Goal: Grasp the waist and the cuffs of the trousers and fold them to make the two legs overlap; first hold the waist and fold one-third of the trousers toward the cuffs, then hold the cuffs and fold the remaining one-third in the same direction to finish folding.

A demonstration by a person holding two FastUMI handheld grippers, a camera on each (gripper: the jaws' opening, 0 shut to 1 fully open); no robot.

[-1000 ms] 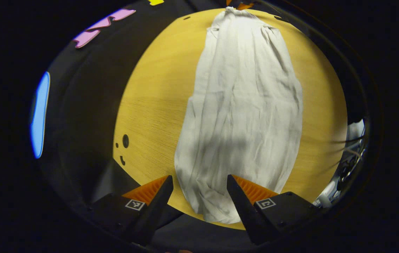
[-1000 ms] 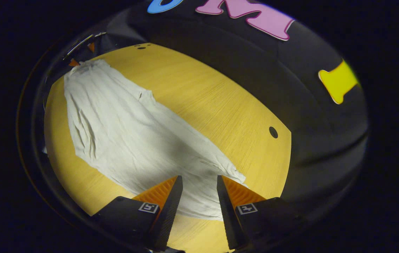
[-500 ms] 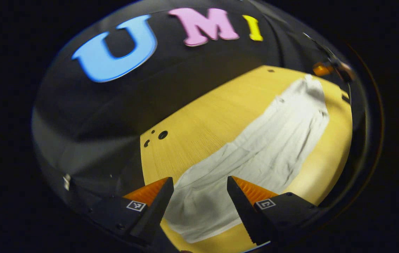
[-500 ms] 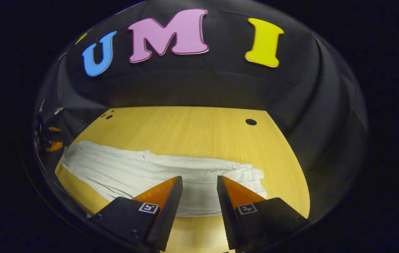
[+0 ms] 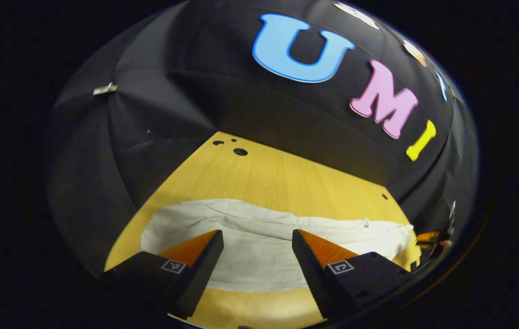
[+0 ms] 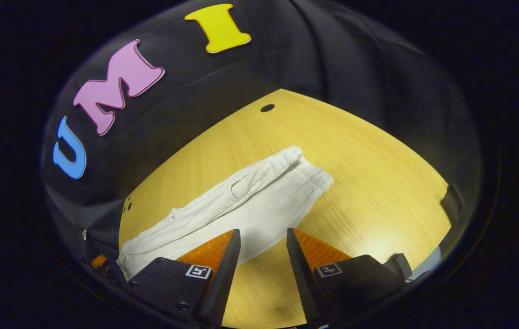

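Observation:
White trousers (image 5: pixel 259 265) lie flat in a long strip across the wooden table (image 5: pixel 286 178). My left gripper (image 5: pixel 257 235) hangs open just above their near edge, nothing between its fingers. The right gripper (image 5: pixel 428 241) shows small at the strip's far right end. In the right gripper view the trousers (image 6: pixel 250 205) run diagonally, with the gathered waist (image 6: pixel 305 171) at the upper right. My right gripper (image 6: pixel 262 230) is open over the near edge of the cloth, short of the waist. The left gripper (image 6: pixel 99 262) is a small shape at the lower left end.
The tabletop (image 6: pixel 378 183) has small round holes (image 5: pixel 240 151) near its back edge, and one hole (image 6: pixel 267 108) at the far side. Black cloth walls close the table in behind and at both sides. A metal clip (image 5: pixel 104 89) sits on the wall.
Both views have swung from looking along the trousers' length to facing the back wall across them. Both grippers have stayed open and hold nothing. The trousers lie as before.

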